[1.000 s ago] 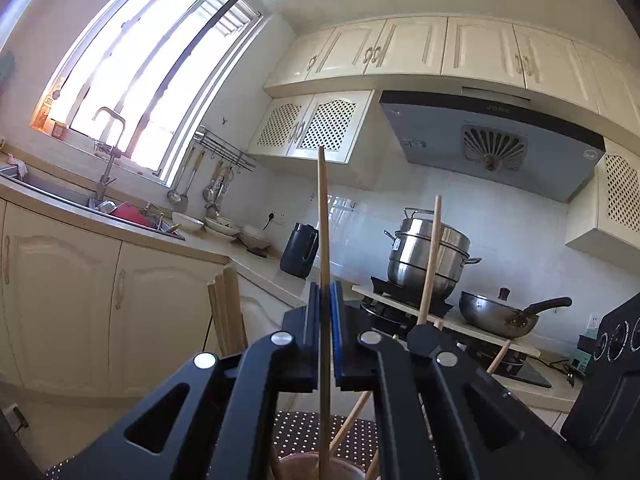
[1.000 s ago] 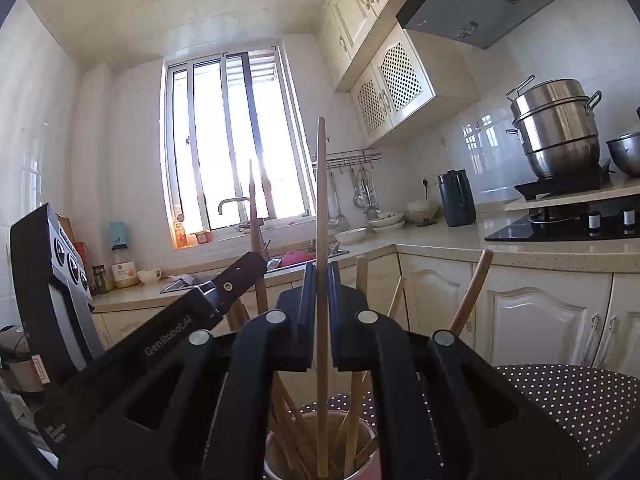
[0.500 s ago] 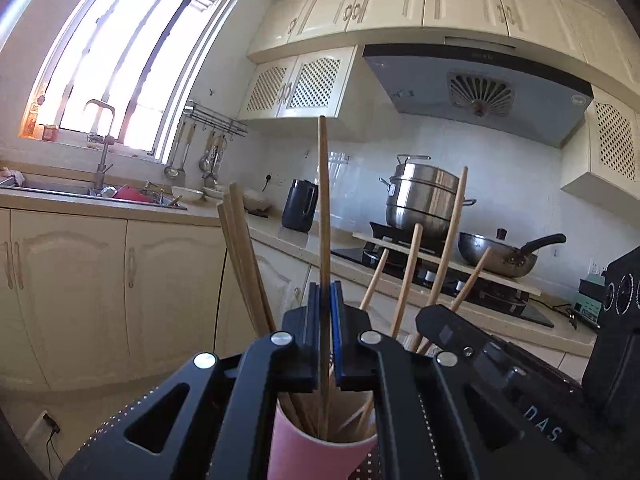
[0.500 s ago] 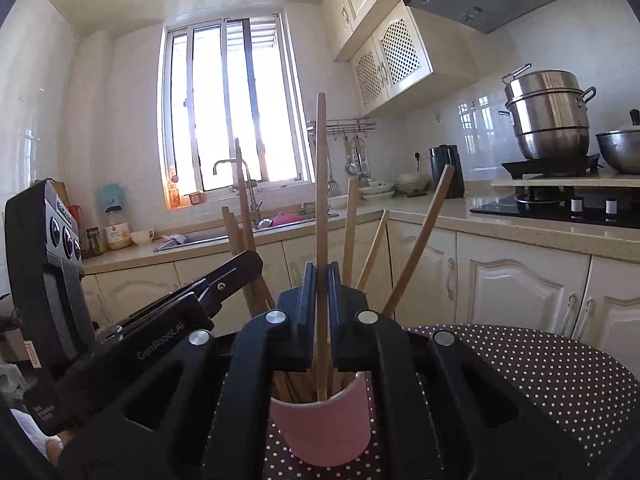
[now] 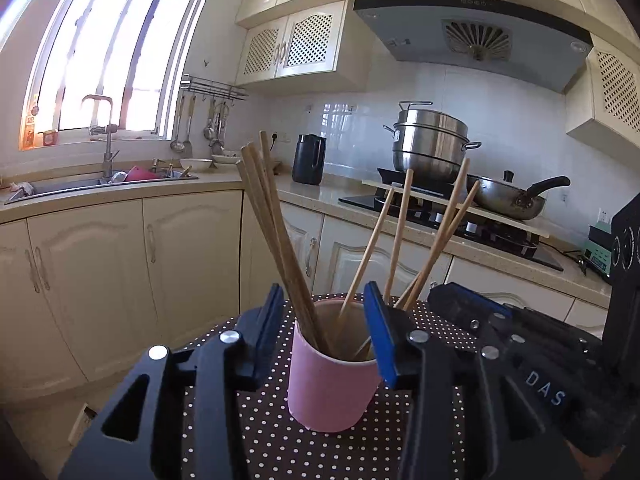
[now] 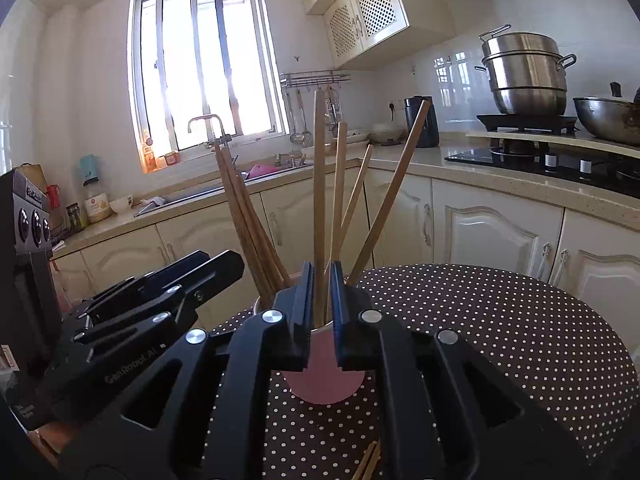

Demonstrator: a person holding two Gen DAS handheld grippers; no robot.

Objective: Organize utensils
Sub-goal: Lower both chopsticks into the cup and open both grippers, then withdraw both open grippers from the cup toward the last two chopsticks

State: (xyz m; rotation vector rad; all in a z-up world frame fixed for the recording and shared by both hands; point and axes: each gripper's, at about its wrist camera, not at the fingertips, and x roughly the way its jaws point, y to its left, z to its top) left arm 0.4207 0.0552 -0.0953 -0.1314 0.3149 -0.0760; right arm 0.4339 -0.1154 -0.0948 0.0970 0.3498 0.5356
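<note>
A pink cup (image 5: pixel 328 384) stands on a brown polka-dot table (image 5: pixel 280 440) and holds several wooden chopsticks (image 5: pixel 272 232) that fan out of it. My left gripper (image 5: pixel 324 300) is open and still opening. Its blue pads stand either side of the cup's rim without touching it. In the right wrist view the same cup (image 6: pixel 324 384) sits just behind my right gripper (image 6: pixel 323 276). Its jaws are opening by a narrow gap. One upright chopstick (image 6: pixel 319 180) stands between them with its lower end in the cup, and a slit shows beside the right pad.
Two loose chopsticks (image 6: pixel 370 460) lie on the table (image 6: pixel 500 340) at the near edge. Behind runs a cream kitchen counter with a sink (image 5: pixel 100 184), a black kettle (image 5: pixel 308 160), a steel steamer pot (image 5: pixel 430 140) and a wok (image 5: pixel 508 196) on the stove.
Both grippers came down towards the cup, each with a chopstick. The left jaws have sprung wide and its chopstick now rests in the cup. The right jaws have parted slightly.
</note>
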